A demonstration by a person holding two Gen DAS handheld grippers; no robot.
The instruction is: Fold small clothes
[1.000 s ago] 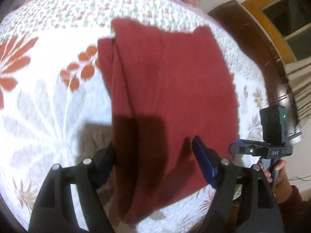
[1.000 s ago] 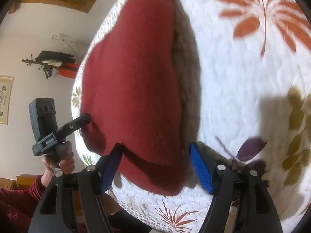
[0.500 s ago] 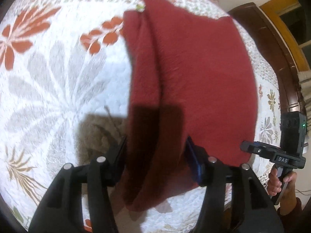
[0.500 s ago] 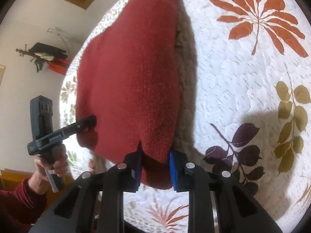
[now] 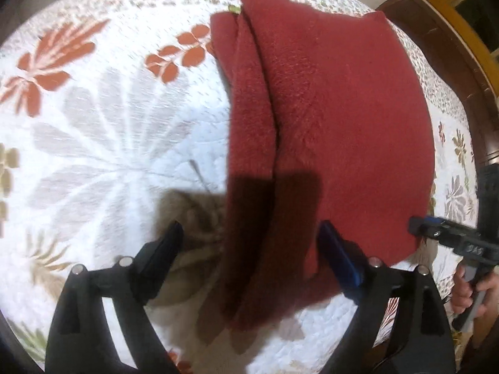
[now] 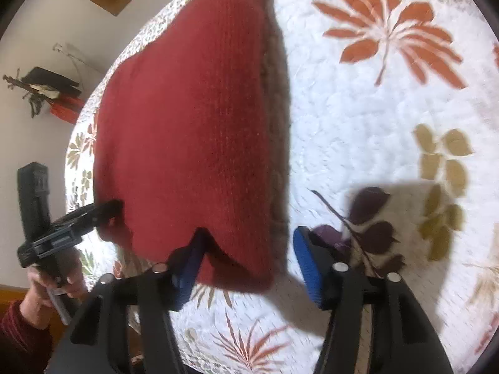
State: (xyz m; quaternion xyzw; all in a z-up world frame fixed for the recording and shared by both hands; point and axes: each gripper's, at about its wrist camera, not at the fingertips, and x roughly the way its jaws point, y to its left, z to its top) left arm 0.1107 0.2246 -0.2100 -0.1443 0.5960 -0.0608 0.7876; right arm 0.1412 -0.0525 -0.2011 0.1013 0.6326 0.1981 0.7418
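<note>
Red cloth (image 5: 336,118), folded, lies on the quilt (image 5: 109,131), long axis running away from both grippers; left gripper (image 5: 249,243) and right gripper (image 6: 249,249) spread, gripping nothing.

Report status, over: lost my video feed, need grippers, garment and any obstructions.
Left gripper open, right gripper open, both straddling the near edge. Red garment folded, flat on the quilt. Nothing in the way.

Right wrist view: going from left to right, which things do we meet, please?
Hand holding the other tongs → wall decoration → folded red garment → orange leaf print on the quilt → olive leaf print.
</note>
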